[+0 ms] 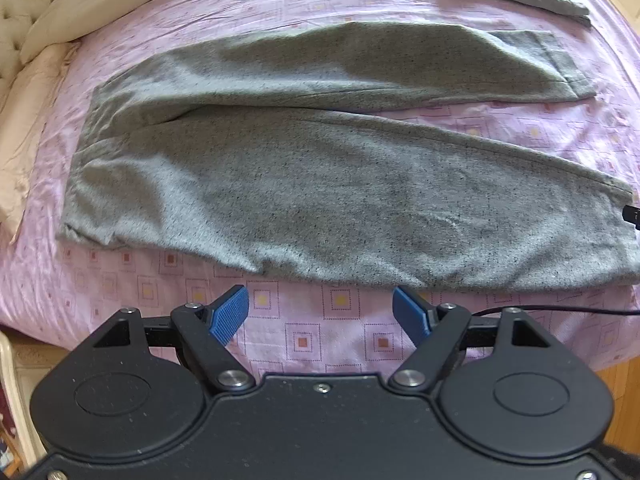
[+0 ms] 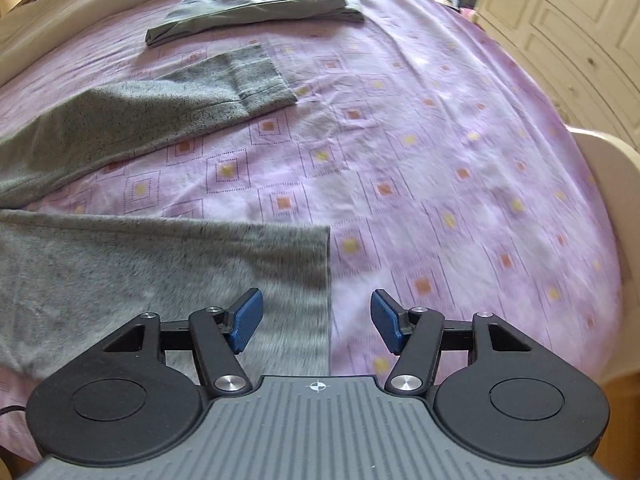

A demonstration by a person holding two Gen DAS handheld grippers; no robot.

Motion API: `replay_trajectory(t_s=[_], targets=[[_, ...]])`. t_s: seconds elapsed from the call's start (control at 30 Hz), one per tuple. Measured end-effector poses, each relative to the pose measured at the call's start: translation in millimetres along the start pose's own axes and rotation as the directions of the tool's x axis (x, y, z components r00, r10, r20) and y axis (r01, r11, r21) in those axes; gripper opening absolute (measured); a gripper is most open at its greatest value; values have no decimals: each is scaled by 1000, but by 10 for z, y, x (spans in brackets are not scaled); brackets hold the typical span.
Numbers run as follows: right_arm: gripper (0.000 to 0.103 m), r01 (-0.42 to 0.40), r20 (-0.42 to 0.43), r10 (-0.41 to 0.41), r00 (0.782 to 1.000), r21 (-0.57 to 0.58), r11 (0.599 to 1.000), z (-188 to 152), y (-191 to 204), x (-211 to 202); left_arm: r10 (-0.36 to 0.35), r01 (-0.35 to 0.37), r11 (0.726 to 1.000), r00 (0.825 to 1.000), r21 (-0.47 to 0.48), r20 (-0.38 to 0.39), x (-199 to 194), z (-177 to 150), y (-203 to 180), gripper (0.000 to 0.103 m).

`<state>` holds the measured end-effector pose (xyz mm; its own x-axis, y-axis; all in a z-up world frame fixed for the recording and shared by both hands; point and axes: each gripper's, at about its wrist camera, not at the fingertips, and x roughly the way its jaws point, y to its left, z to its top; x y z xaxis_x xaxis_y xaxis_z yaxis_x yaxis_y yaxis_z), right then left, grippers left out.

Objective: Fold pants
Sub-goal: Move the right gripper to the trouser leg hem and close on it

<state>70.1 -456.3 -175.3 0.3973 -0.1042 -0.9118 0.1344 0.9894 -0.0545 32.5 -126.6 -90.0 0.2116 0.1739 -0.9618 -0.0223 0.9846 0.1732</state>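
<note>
bed: pink/lilac sheet (image 1: 304, 344) w/ little square print, cream pillows (image 1: 60, 12) along the far-left side in the left wrist view, pale cupboard doors (image 2: 568, 32) off to the right in the right wrist view

left gripper (image 1: 321, 314): blue pads spread wide, nothing btwn them, just bare sheet under the gap. hovering right at the near edge of the pants, not touching afaict

right gripper (image 2: 317, 320): pads also spread apart, nothing pinched. The near leg's cuff edge runs under the gap, left pad over fabric, right pad over sheet. pic is blurry here

pants (image 1: 320, 200): grey speckled, laid flat across the bed, unfolded, waist to the left, both legs running right w/ a strip of sheet showing btwn them

other garment (image 2: 260, 4): darker grey-green, already folded, sits further back on the bed, apart from the pants
</note>
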Motion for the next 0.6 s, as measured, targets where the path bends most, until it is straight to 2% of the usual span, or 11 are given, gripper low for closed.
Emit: replay_trajectory(t_s=[0.13,0.23,0.27,0.3,0.33,0.43,0.47,0.53,0.6], targets=[[58,-24,-38,23,999,-16,1000,97,-59,267,32,-33,998,999,-48,-18,13,-15,-9,79],[56,-71,-45,72,996,35,997,96,-138,310,53,-55,996,998,-71,-30,34,-27,-12,79],[50,-96,-54,99,994,53,994,98,-153,309,60,-62,995,998,-77,-35,49,-32,-13,79],[28,-160,-75,166,983,73,984,108,-180,305,64,-67,994,997,-83,-42,66,-33,-15,79],[11,-188,-94,196,976,89,978,120,-187,289,66,-70,994,997,-89,-50,84,-35,-15,79],[4,-152,-106,159,982,70,986,202,-167,144,71,-77,992,995,-95,-68,114,-31,-25,79],[3,-104,-93,108,990,52,993,253,-177,99,73,-79,992,995,-97,-67,114,-26,-24,79],[2,-77,-58,84,995,106,991,380,-303,120,73,-79,991,995,-105,-61,107,-20,-16,79],[2,-62,-89,74,993,136,989,476,-332,286,67,-74,992,995,-102,-69,116,-10,-21,79]])
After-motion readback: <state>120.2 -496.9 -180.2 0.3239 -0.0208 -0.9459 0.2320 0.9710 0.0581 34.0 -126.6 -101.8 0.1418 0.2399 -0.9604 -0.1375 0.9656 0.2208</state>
